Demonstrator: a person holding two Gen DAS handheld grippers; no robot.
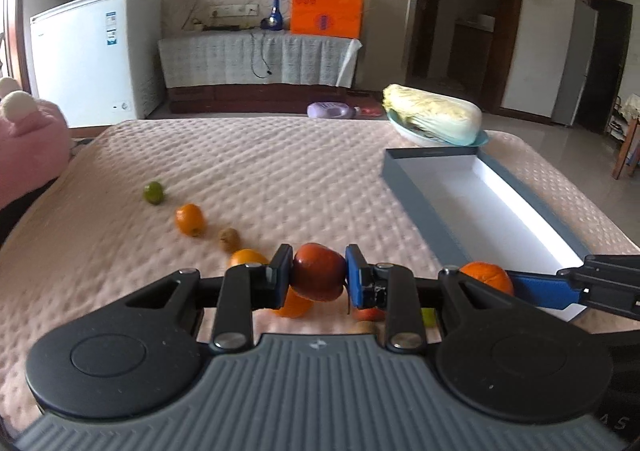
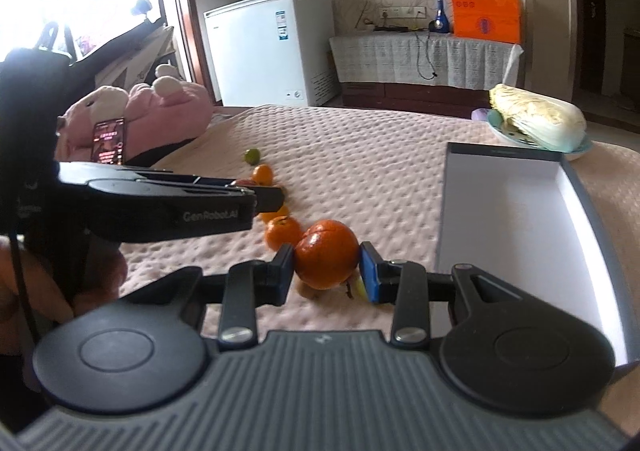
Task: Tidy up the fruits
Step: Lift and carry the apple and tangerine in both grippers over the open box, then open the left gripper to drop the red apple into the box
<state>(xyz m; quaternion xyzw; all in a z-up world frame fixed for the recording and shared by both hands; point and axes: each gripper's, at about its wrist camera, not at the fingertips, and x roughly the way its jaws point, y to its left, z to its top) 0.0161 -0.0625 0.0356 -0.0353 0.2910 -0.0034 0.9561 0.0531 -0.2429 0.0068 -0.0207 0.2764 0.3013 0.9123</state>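
1. Carrying both fruits to the box looks like the step in hand: the left gripper (image 1: 319, 271) is clamped on a red apple (image 1: 318, 271), lifted off the bedspread (image 1: 260, 171); the right gripper (image 2: 326, 257) is clamped on an orange (image 2: 326, 253), also raised
2. Doing it well, I judge, means keeping both squeezes steady, moving right toward the open grey box (image 2: 504, 211), and lowering each fruit onto its white floor before letting go, so nothing rolls
3. Placing them at the far end first would leave near space for later fruit; the two tools sit close together, so one should go in ahead of the other
4. Counting held fruit: one apple, one orange
5. Counting loose fruit on the bedspread, left of the box: one green fruit (image 1: 153, 193) farthest, one orange (image 1: 190, 219) nearer, one brownish kiwi-like fruit (image 1: 230, 239), two more orange ones partly hidden by the fingers; a few small pieces below the jaws are too hidden to count
6. Counting the rest: one box holding nothing, one napa cabbage (image 1: 432, 119) on one plate (image 1: 482, 139) at the far right, one pink plush toy (image 2: 160, 111) far left
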